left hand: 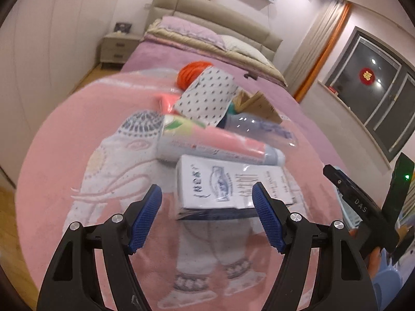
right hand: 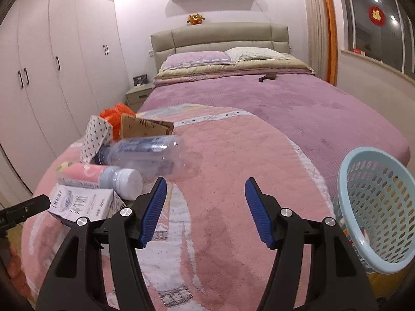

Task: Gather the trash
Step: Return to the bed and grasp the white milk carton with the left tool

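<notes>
A heap of trash lies on the pink blanket (left hand: 77,134). It holds a white carton (left hand: 228,186), a pink-labelled bottle (left hand: 212,145) with a white cap, a clear plastic bottle (left hand: 256,127), a dotted paper wrap (left hand: 207,98), a brown cardboard piece (left hand: 259,103) and an orange bag (left hand: 192,72). My left gripper (left hand: 207,194) stands open just before the carton's near end, nothing between its pads. My right gripper (right hand: 205,189) is open over bare blanket, to the right of the clear bottle (right hand: 147,155) and the carton (right hand: 83,204). A light-blue basket (right hand: 376,207) stands at the right.
The trash sits at the foot of a bed with a purple cover (right hand: 285,108) and pillows by the beige headboard (right hand: 220,36). White wardrobes (right hand: 52,64) line the left wall, a nightstand (right hand: 137,94) stands beside the bed, a window (right hand: 376,20) is on the right.
</notes>
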Demonstrator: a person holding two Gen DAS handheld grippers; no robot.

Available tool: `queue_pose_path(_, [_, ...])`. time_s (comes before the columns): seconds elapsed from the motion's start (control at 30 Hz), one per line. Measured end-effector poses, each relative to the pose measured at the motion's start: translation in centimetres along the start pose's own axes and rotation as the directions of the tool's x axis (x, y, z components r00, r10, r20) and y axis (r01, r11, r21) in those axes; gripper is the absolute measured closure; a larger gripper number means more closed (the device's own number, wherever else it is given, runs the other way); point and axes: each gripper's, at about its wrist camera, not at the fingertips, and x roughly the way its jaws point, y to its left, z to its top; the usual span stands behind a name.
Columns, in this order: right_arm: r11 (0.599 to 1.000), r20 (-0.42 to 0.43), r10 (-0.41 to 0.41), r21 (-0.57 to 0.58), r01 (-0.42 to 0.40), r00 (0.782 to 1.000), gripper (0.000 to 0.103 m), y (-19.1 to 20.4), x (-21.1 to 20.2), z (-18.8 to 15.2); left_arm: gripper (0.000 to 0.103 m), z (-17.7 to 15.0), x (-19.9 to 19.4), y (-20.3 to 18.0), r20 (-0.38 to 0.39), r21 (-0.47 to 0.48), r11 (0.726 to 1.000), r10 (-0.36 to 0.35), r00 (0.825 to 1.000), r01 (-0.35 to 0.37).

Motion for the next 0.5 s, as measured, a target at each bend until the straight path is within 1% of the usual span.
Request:
queue_pose_path(0.07, [1.000,0.005,0.003,-0.013,-0.003,1.000,0.044,0.3,-0.1,-0.1,0.033,0.0,0.6,0.5,-0.014,-0.010,1.000,-0.029,0.999,0.029])
queue_pose_path(0.13, [1.000,0.001,0.006,-0.024,-0.006,1.000,0.044,0.4,0.1,-0.1,0.033,0.3,1.2,0.5,-0.021,-0.006,0.999,-0.042,0.999,0.042])
queue_pose_path(0.33, [1.000,-0.011,0.018,-0.005,-0.018,1.000,0.044,-0.1,0.3,0.0,0.034,0.1,2.5,-1.1,-0.057,0.038,0.997,-0.068,0.996,0.070])
queue_pose_path(0.5, [0.999,-0.012,0.027,0.017,-0.027,1.000,0.044,-0.6,0.3,0.1,0.034,-2.0,1.3,-2.8,-0.097,0.090,0.983,-0.150,0.984,0.159])
